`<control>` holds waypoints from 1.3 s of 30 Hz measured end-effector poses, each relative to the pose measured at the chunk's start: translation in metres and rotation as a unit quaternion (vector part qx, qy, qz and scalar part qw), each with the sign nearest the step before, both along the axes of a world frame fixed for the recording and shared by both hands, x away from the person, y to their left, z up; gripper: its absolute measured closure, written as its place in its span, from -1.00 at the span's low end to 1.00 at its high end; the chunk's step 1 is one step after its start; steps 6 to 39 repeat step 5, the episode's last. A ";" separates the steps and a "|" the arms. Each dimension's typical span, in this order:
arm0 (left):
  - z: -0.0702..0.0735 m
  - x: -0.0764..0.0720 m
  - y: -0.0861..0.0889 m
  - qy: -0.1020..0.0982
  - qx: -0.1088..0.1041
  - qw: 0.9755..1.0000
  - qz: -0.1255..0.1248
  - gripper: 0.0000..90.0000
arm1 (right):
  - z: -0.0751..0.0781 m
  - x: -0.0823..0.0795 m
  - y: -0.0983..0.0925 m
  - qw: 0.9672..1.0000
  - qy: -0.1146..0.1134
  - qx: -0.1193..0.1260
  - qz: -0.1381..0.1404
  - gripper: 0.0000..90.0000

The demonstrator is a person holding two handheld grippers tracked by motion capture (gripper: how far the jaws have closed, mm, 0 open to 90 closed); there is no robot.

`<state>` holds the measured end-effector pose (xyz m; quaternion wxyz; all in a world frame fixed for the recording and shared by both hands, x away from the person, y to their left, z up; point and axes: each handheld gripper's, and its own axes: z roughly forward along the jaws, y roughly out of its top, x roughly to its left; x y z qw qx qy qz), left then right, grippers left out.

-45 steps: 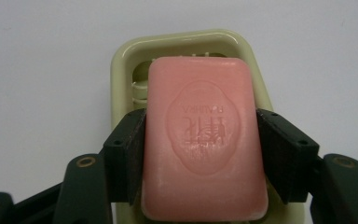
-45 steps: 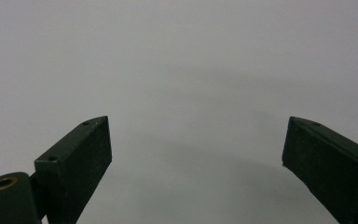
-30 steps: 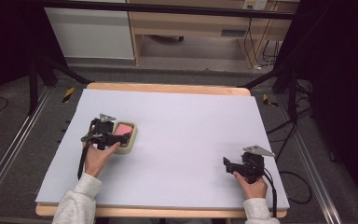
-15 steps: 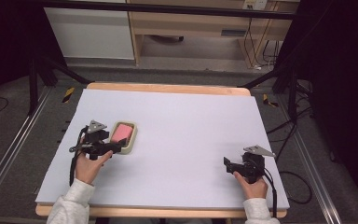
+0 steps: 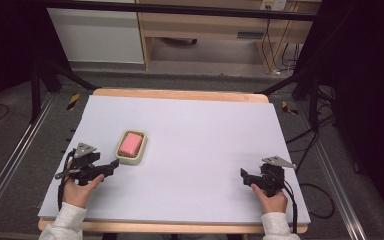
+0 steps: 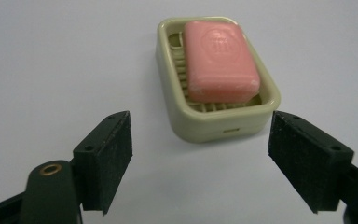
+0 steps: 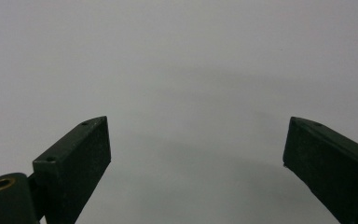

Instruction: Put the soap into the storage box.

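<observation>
A pink soap bar (image 5: 130,144) (image 6: 219,60) lies in a cream soap dish (image 5: 125,158) (image 6: 214,125) on the left half of the white table. My left gripper (image 5: 112,166) (image 6: 200,163) is open, just short of the dish's near end, with nothing between its jaws. My right gripper (image 5: 244,176) (image 7: 196,168) rests near the table's front right, open over bare white surface.
The white board (image 5: 205,140) covers a wooden table (image 5: 180,94). Metal rails (image 5: 10,165) run along both sides on the floor. Cables (image 5: 310,195) lie at the right. A wooden cabinet (image 5: 215,25) stands behind the table.
My left gripper has drawn back from the soap dish toward the person and to the left, open. The dish and soap stay in place. The right gripper has not moved.
</observation>
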<state>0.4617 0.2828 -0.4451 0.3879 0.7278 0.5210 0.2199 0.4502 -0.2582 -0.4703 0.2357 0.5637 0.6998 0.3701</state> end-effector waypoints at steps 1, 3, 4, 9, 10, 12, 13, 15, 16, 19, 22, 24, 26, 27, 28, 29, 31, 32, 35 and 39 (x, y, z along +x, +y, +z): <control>-0.003 -0.002 0.004 0.002 0.003 1.000 0.001 -0.53 | 0.000 0.000 0.000 1.000 0.001 0.000 0.000 -0.83; -0.006 -0.005 0.007 0.003 0.007 1.000 0.005 -0.53 | 0.000 0.000 0.000 1.000 0.001 0.000 -0.001 -0.83; -0.007 -0.005 0.009 0.001 0.010 1.000 0.006 -0.53 | 0.000 0.000 0.000 1.000 0.001 -0.001 -0.001 -0.83; -0.007 -0.005 0.009 0.001 0.010 1.000 0.006 -0.53 | 0.000 0.000 0.000 1.000 0.001 -0.001 -0.001 -0.83; -0.007 -0.005 0.009 0.001 0.010 1.000 0.006 -0.53 | 0.000 0.000 0.000 1.000 0.001 -0.001 -0.001 -0.83; -0.007 -0.005 0.009 0.001 0.010 1.000 0.006 -0.53 | 0.000 0.000 0.000 1.000 0.001 -0.001 -0.001 -0.83; -0.007 -0.005 0.009 0.001 0.010 1.000 0.006 -0.53 | 0.000 0.000 0.000 1.000 0.001 -0.001 -0.001 -0.83; -0.007 -0.005 0.009 0.001 0.010 1.000 0.006 -0.53 | 0.000 0.000 0.000 1.000 0.001 -0.001 -0.001 -0.83; -0.007 -0.005 0.009 0.001 0.010 1.000 0.006 -0.53 | 0.000 0.000 0.000 1.000 0.001 -0.001 -0.001 -0.83; -0.007 -0.005 0.009 0.001 0.010 1.000 0.006 -0.53 | 0.000 0.000 0.000 1.000 0.001 -0.001 -0.001 -0.83; -0.007 -0.005 0.009 0.001 0.010 1.000 0.006 -0.53 | 0.000 0.000 0.000 1.000 0.001 -0.001 -0.001 -0.83; -0.007 -0.005 0.009 0.001 0.010 1.000 0.006 -0.53 | 0.000 0.000 0.000 1.000 0.001 -0.001 -0.001 -0.83; -0.007 -0.005 0.009 0.001 0.010 1.000 0.006 -0.53 | 0.000 0.000 0.000 1.000 0.001 -0.001 -0.001 -0.83; -0.007 -0.005 0.009 0.001 0.010 1.000 0.006 -0.53 | 0.000 0.000 0.000 1.000 0.001 -0.001 -0.001 -0.83; -0.007 -0.005 0.009 0.001 0.010 1.000 0.006 -0.53 | 0.000 0.000 0.000 1.000 0.001 -0.001 -0.001 -0.83; -0.007 -0.005 0.009 0.001 0.010 1.000 0.006 -0.53 | 0.000 0.000 0.000 1.000 0.001 -0.001 -0.001 -0.83; -0.007 -0.005 0.009 0.001 0.010 1.000 0.006 -0.53 | 0.000 0.000 0.000 1.000 0.001 -0.001 -0.001 -0.83; -0.007 -0.005 0.009 0.001 0.010 1.000 0.006 -0.53 | 0.000 0.000 0.000 1.000 0.001 -0.001 -0.001 -0.83; -0.007 -0.005 0.009 0.001 0.010 1.000 0.006 -0.53 | 0.000 0.000 0.000 1.000 0.001 -0.001 -0.001 -0.83; -0.007 -0.005 0.009 0.001 0.010 1.000 0.006 -0.53 | 0.000 0.000 0.000 1.000 0.001 -0.001 -0.001 -0.83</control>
